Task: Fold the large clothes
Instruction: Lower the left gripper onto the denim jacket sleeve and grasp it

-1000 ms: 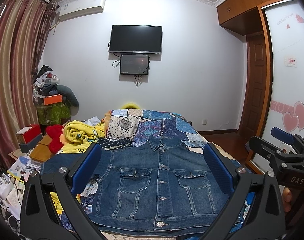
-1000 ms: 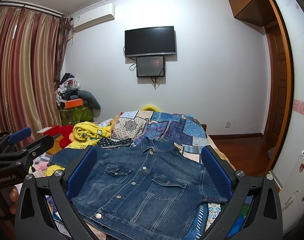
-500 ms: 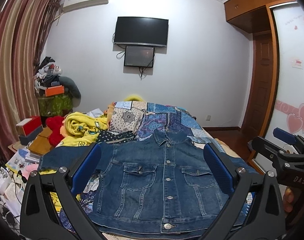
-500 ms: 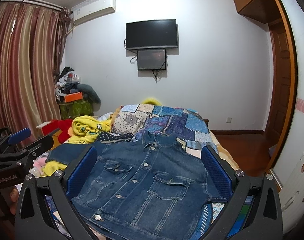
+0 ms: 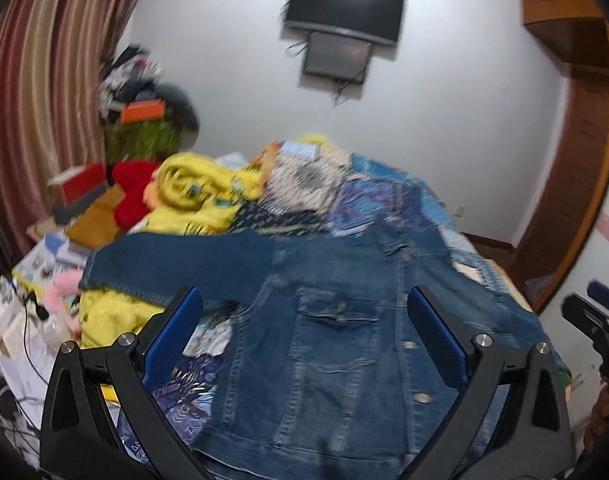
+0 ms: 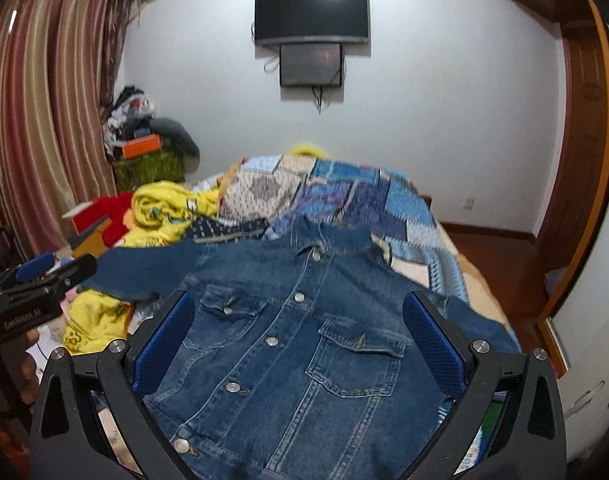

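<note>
So right now the denim jacket (image 6: 288,344) is lying face up and buttoned on the patchwork quilt (image 6: 368,200), collar toward 12 o'clock and hem toward 6, nothing folded yet as far as I can tell. One sleeve (image 5: 176,268) is stretched out flat toward 9 o'clock over the yellow blanket (image 5: 192,188), the other sleeve runs off toward 3 o'clock near the bed edge and I can't see its cuff clearly. Both tools are just hovering over the hem end. The left gripper (image 5: 304,328) has its blue pads spread wide apart with nothing between them, and the right gripper (image 6: 298,332) is the same, jaws wide and empty. The left view is pretty blurry so don't trust small details there. Handling-wise, my guess is this thing is heavy and stiff for a garment: thick denim, double seams, metal buttons, chest pockets. It won't slip out of the pads, but it also won't drape nicely, it'll want to crease in big planks and spring back some. I'd grab it at thick edges, so the cuff or the shoulder seam for the sleeve at 9 o'clock, pinching just one layer's end and dragging it across the chest. Avoid clamping right on a button since the pads would sit crooked. The lumpy blanket under that sleeve could snag or lift with it, so pinch shallow.
</note>
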Motion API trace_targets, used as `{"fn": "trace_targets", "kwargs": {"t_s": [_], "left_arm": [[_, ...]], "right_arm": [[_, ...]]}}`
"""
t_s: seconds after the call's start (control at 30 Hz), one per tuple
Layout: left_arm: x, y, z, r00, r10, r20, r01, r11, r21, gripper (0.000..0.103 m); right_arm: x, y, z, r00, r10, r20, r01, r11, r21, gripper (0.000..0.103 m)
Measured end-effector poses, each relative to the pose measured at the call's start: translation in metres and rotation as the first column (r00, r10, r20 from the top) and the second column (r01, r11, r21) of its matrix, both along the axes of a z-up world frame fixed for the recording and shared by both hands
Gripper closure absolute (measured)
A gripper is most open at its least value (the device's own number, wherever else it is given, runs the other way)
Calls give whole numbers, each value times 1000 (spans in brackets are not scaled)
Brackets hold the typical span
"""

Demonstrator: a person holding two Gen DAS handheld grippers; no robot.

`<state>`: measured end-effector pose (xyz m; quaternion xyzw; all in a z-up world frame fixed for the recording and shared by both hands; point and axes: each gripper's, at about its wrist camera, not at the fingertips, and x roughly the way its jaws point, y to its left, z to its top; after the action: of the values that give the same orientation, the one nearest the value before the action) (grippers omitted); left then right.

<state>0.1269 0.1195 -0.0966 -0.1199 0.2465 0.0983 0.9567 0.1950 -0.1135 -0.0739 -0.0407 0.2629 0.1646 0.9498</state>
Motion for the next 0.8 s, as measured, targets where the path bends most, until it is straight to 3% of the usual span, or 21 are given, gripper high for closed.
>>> {"fn": "trace_targets", "kwargs": {"t_s": [0.17, 0.4, 0.57, 0.8], "left_arm": [[26, 58, -37, 992, 102, -80, -103, 995, -5, 0], [52, 144, -88, 972, 182, -147, -189, 981, -34, 0], [67, 200, -129, 955, 151, -255, -209, 954, -216, 1], [84, 250, -169, 950, 112, -293, -234, 875, -423, 18]], "right_arm": [[37, 5, -31, 989, -36, -144, 32, 999, -30, 0], [85, -4, -76, 926, -138, -351, 116, 990, -83, 0], [99, -12, -90, 895, -160, -417, 148, 987, -61, 0], [117, -16, -101, 871, -175, -459, 176, 984, -41, 0]]}}
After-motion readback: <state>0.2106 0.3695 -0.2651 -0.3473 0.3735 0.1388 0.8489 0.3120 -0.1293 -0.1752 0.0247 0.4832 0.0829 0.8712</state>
